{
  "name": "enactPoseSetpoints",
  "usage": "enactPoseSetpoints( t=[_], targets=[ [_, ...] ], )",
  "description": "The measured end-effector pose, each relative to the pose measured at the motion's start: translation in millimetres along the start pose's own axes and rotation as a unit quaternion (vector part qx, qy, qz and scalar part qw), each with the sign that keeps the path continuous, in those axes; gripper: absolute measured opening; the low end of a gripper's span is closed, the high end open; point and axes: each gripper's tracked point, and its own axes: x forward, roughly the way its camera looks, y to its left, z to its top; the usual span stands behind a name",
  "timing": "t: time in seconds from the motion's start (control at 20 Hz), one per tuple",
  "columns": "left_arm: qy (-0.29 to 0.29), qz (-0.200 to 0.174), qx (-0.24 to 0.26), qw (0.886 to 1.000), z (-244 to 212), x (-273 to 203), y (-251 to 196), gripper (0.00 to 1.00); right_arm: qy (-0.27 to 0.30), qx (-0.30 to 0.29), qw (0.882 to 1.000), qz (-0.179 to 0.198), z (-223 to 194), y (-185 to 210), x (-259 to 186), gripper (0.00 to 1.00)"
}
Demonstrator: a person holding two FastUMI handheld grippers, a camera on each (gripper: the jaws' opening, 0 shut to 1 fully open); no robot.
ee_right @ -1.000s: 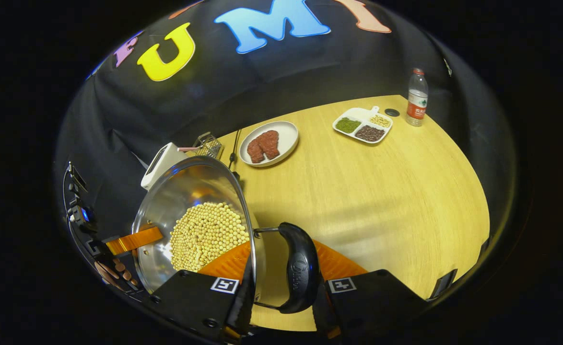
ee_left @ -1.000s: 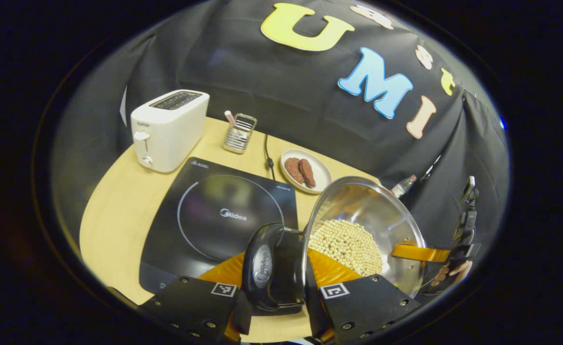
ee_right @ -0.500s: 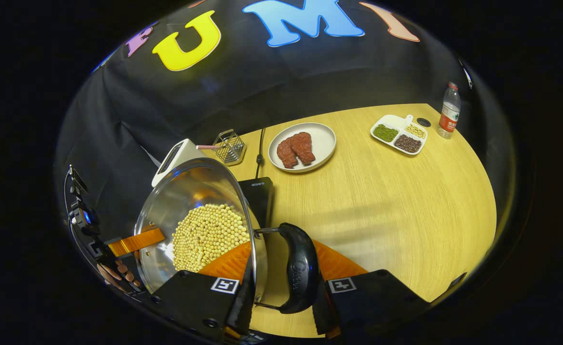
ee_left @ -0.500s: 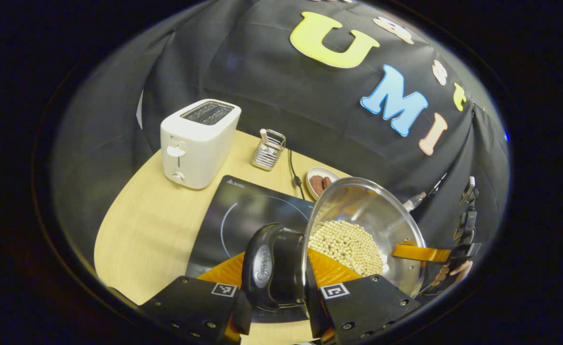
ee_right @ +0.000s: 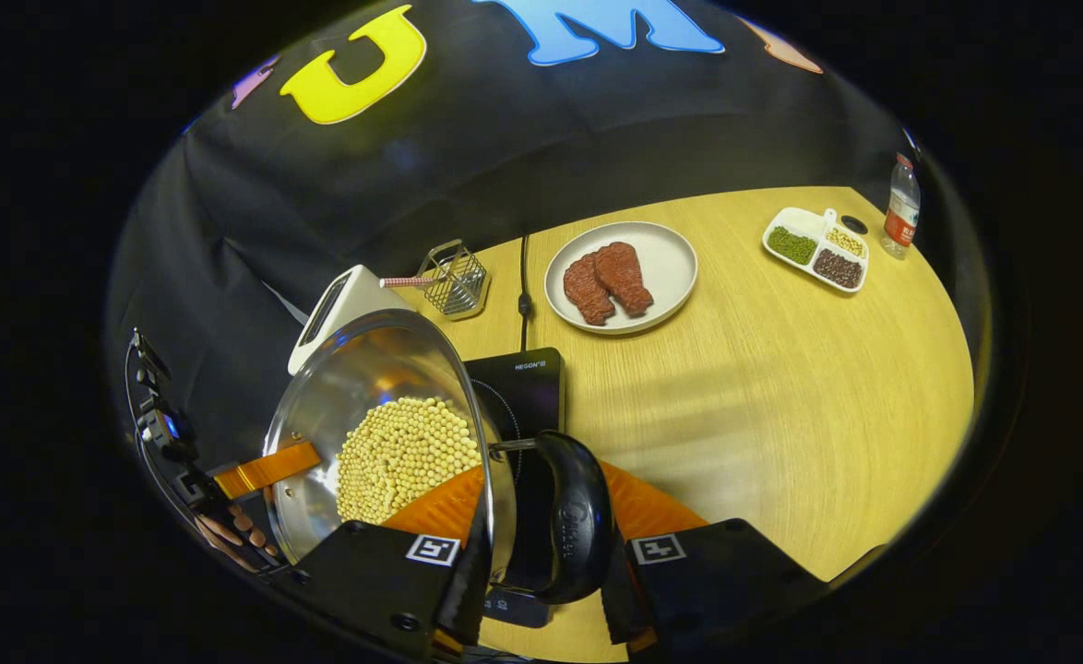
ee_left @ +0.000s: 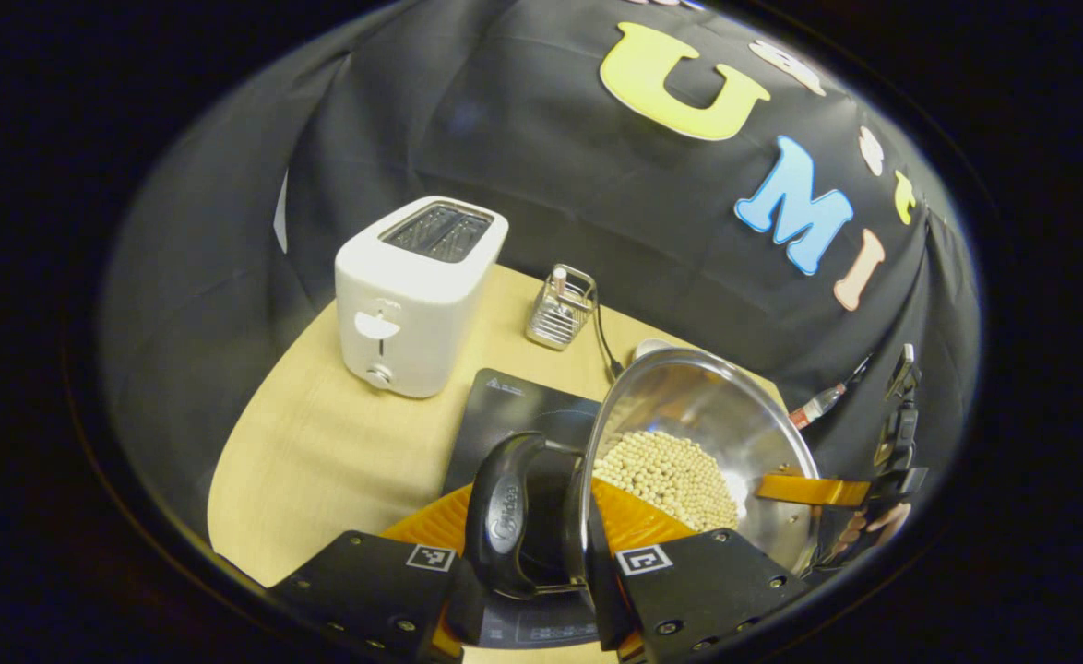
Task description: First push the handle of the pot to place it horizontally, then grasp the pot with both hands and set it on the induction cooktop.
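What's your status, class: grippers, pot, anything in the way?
Left gripper and right gripper each shut on a pot handle. Pot of beans held above cooktop. Nothing in the way.

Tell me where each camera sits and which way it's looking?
Left gripper view: rides the left gripper, looking along its fingers over a pot handle toward the toaster; the other gripper's finger reaches in.
Right gripper view: rides the right gripper, looking over the other handle toward the steak plate; a hand holds the far gripper.
Shared: the pot of beans and the induction cooktop.
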Motion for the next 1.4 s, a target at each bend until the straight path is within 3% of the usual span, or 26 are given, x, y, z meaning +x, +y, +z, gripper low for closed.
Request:
enactPoseSetpoints(
  t=[0.05, 0.15, 0.25, 0.3, 0.35, 0.45, 0.6, 1.05, 1.2, 1.25, 1.4],
  targets=[
    [0.000, 0.001, -0.001, 1.000, 2.6, 4.6, 5.1, 0.48, 0.001, 0.001, 1.000, 0.000, 1.7, 2.2, 4.8, 0.49],
    [0.000, 0.003, -0.003, 1.000, 5.2, 12.9, 15.0, 0.52, 0.002, 0.003, 1.000, 0.000, 3.2, 7.0, 16.3, 0.53],
    [0.001, 0.004, -0.004, 1.000, 6.1, 19.5, 23.0, 0.44, 0.004, 0.003, 1.000, -0.001, 3.8, 9.9, 27.6, 0.53],
    [0.001, 0.005, -0.005, 1.000, 5.8, 22.2, 27.3, 0.52, 0.006, 0.003, 1.000, -0.001, 3.1, 11.1, 32.3, 0.53],
    [0.002, 0.006, -0.005, 1.000, 6.1, 25.2, 31.9, 0.44, 0.007, 0.003, 1.000, -0.001, 2.9, 12.1, 36.5, 0.53],
    [0.003, 0.007, -0.005, 1.000, 7.2, 32.1, 37.5, 0.52, 0.008, 0.004, 1.000, -0.001, 3.8, 13.4, 43.4, 0.53],
    [-0.001, 0.005, -0.005, 1.000, 10.3, 42.5, 45.4, 0.52, 0.009, 0.006, 1.000, -0.002, 4.8, 14.4, 56.4, 0.49],
    [0.006, -0.002, -0.010, 1.000, -3.6, 69.7, 59.2, 0.53, 0.023, -0.004, 1.000, -0.011, -5.0, 2.7, 82.3, 0.53],
    [0.001, -0.004, -0.004, 1.000, -10.9, 61.8, 64.2, 0.44, 0.027, -0.002, 1.000, -0.002, -10.2, 1.0, 83.3, 0.51],
    [-0.004, -0.004, -0.006, 1.000, -8.0, 62.7, 64.2, 0.53, 0.018, 0.002, 1.000, 0.001, -7.3, 1.9, 88.1, 0.54],
    [0.001, -0.005, -0.013, 1.000, -8.1, 64.9, 65.6, 0.44, 0.014, -0.005, 1.000, 0.005, -7.8, 2.2, 88.4, 0.53]
  ],
)
